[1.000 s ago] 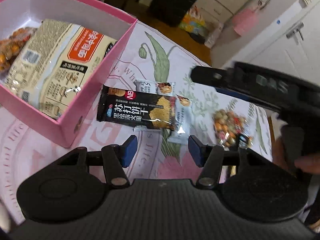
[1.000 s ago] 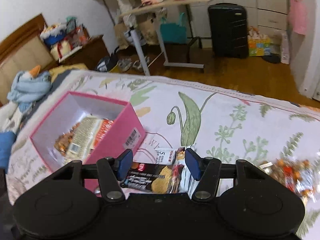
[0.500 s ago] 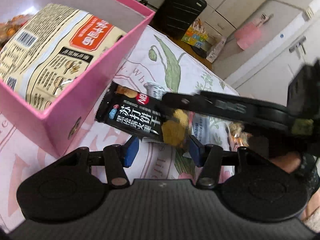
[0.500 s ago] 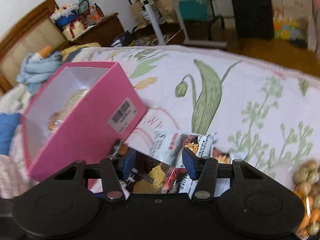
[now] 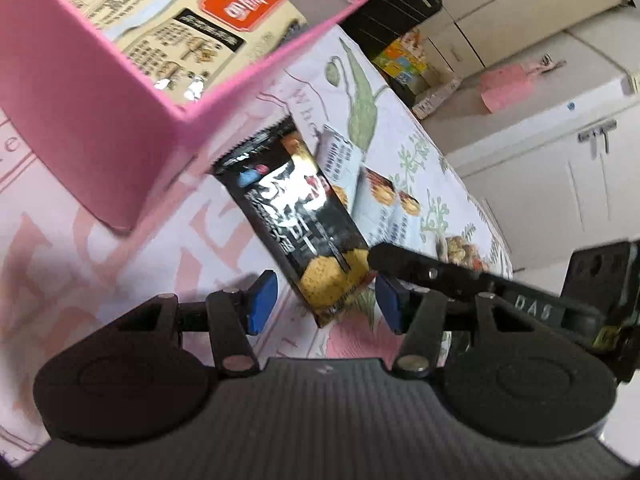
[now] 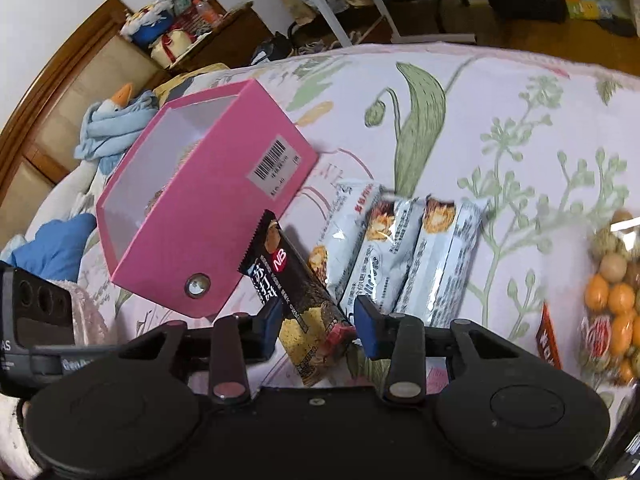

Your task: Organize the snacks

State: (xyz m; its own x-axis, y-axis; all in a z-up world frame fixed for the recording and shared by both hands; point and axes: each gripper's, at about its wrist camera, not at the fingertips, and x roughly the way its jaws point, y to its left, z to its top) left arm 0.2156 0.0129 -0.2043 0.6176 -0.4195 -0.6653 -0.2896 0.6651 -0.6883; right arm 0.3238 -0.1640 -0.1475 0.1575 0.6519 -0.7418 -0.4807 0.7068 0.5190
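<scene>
Evidently right gripper point(image 6: 318, 326) jaws were closing around near end of black soda-cracker pack point(image 6: 298, 304), between pads, grip not yet firm. Left gripper point(image 5: 326, 306) hovered apart, empty, pack just ahead. Pink box point(image 6: 208, 248) stood beyond-left, likely destination; white packets point(image 6: 400, 256) beyond-right.

My blue pads point(image 6: 364, 326) flank a black packet point(image 6: 298, 300); beside it, a pink box point(image 6: 208, 216) on flowered white cloth point(image 6: 500, 128).
</scene>
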